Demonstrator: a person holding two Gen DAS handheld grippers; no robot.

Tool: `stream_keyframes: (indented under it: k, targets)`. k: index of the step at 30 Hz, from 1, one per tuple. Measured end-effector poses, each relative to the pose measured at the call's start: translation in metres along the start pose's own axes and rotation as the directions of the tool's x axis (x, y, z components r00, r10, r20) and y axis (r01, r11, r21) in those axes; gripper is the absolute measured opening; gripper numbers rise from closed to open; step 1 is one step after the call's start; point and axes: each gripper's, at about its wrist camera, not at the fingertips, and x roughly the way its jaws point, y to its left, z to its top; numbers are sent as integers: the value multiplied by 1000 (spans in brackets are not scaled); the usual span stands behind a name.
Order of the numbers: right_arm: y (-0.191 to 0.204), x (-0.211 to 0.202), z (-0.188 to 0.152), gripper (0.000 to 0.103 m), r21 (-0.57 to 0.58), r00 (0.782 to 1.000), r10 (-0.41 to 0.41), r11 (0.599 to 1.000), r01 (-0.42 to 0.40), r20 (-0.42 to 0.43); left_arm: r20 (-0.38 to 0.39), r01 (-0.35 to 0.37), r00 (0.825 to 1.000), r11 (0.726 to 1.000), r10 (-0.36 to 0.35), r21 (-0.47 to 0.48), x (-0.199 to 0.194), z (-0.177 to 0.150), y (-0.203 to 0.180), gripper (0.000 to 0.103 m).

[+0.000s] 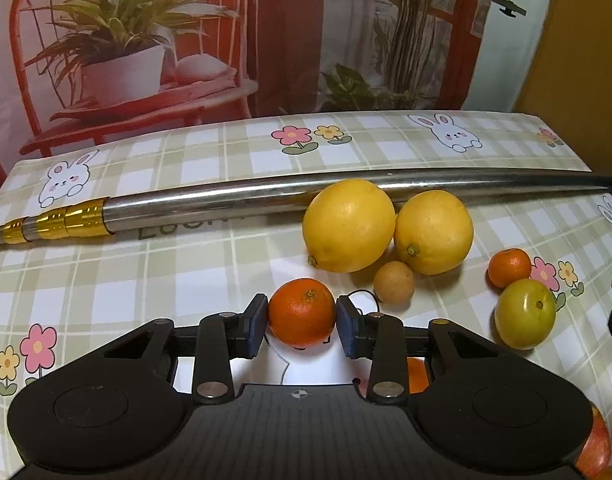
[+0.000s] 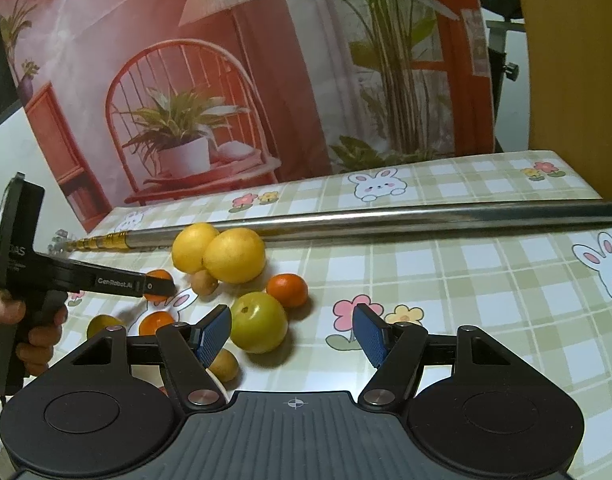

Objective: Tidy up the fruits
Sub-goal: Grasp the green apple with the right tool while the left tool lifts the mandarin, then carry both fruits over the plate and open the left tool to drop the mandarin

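While pinching small tangerine point(image 1: 302, 312) between pads, left gripper point(image 1: 302, 318) low over checked tablecloth point(image 1: 146, 280), just short of two lemons point(image 1: 389, 228). Right gripper point(image 2: 292, 334) spread wide, empty, near green fruit point(image 2: 258, 322). Likely pick step. Next: lift clear, carry to matching group without nudging neighbours.

both wrist views look low across the table point(image 1: 186, 280), sharing the lemons point(image 2: 234, 256).
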Motion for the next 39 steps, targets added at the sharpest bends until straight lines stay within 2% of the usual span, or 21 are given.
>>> stream_keyframes:
  k: [11,20,28,39]
  targets:
    - [12,52,6,62,-51,993,64,996,-70,-102,76,12,997,1000,-12,3,-40,-7,-1,39]
    - [16,78,7,44,-41,982,85,995,-93,-170,125,65,990,997,-69,43,-77,-25,-12,39]
    - [17,65,2,43,-39,985,86,995,-92,-148,129,116,984,992,-123,57,-96,-43,-19,39]
    - [15,28,-2,43,-12,992,95,995,-96,-88,78,167,982,982,-174,86,-101,-68,-31,39]
